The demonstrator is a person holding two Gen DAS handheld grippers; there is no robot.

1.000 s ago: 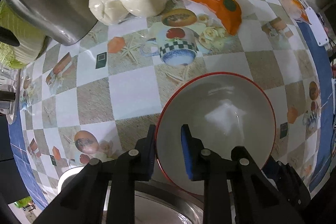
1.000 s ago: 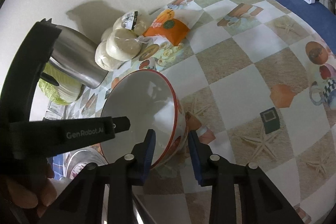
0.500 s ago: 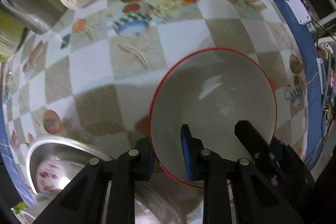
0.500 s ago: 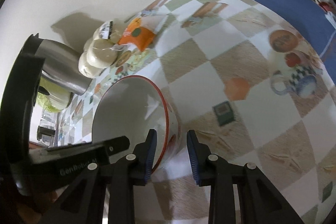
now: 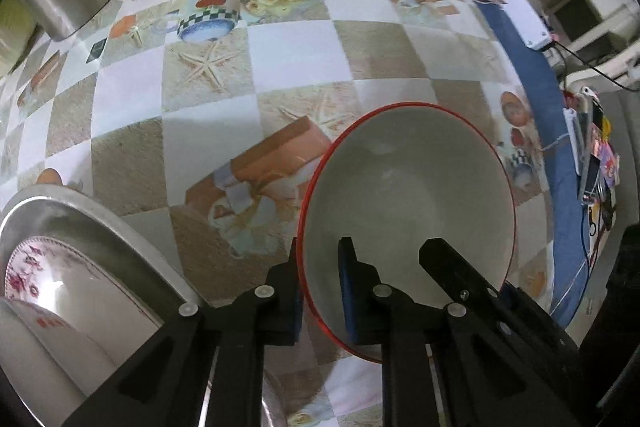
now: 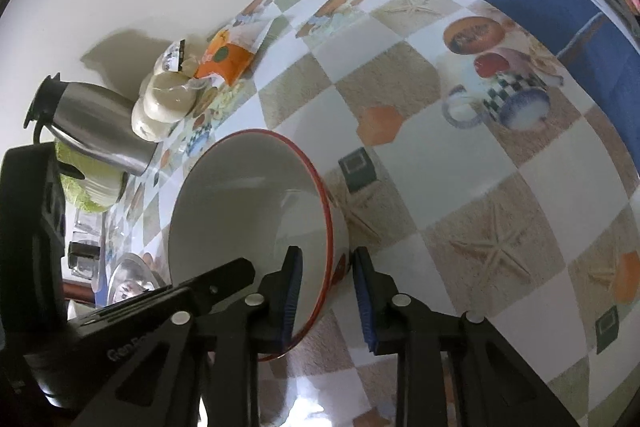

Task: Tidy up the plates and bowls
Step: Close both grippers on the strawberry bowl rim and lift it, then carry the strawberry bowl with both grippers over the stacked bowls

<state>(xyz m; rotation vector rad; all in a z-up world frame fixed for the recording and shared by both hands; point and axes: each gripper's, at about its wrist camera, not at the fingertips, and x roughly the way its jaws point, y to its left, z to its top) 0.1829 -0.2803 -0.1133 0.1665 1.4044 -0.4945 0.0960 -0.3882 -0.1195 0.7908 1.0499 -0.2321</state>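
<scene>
You are gripping one red-rimmed white bowl (image 5: 408,195) with both tools: your left hand-held gripper (image 5: 318,291), jaws just closing, is pinching its near rim, and your right hand-held gripper (image 6: 326,301) is clamping its wall. Left of the bowl, one shiny round steel basin (image 5: 100,227) is holding one flowered plate (image 5: 52,267) on the checkered glossy surface (image 5: 280,59).

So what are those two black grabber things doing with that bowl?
A person is holding one white bowl with a red rim using two grippers at once. The left gripper pinches one side of the rim and has just been closing tighter on it. The right gripper clamps the opposite side. The bowl is over the checkered tablecloth, beside a metal basin with a flowered dish inside.
</scene>
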